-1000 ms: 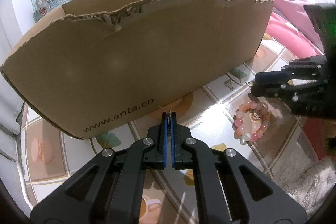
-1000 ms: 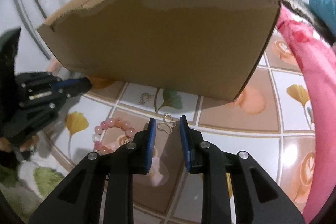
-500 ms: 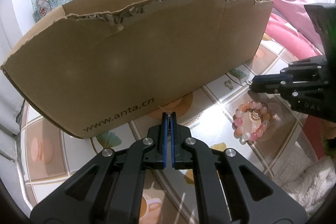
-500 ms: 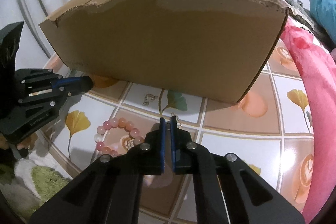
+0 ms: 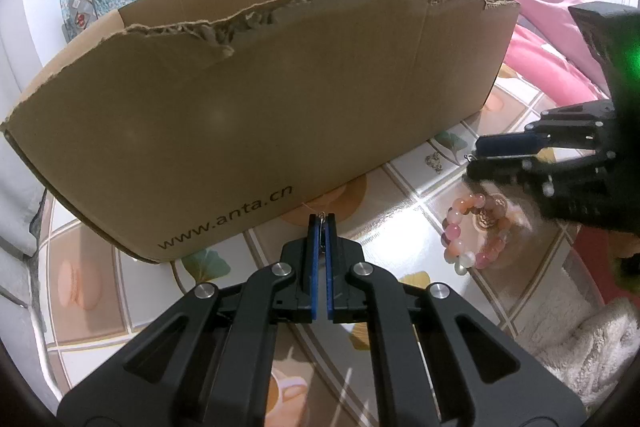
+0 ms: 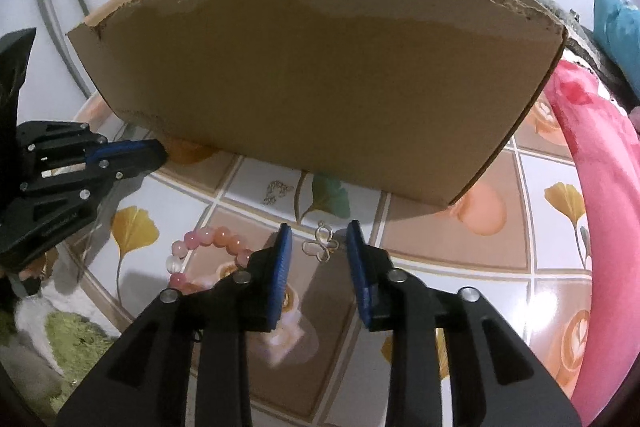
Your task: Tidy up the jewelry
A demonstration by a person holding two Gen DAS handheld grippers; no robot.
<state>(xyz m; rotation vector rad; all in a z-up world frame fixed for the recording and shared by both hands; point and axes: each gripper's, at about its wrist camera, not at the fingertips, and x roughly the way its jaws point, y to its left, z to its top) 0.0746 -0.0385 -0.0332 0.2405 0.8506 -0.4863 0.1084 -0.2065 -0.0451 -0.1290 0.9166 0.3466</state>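
Left gripper: matte black plastic frame, two angular arms with triangular cut-outs, four round silver screws across linkage, fingers lined with blue pads. Side view from right camera: black stacked links, small silver screws, blue strip along finger, faint pale lettering on lower link.

Right gripper: same black frame, triangular cut-outs, four silver screws, blue pads on inner finger faces. Side view from left camera: black body, blue strip, green light glow on housing.
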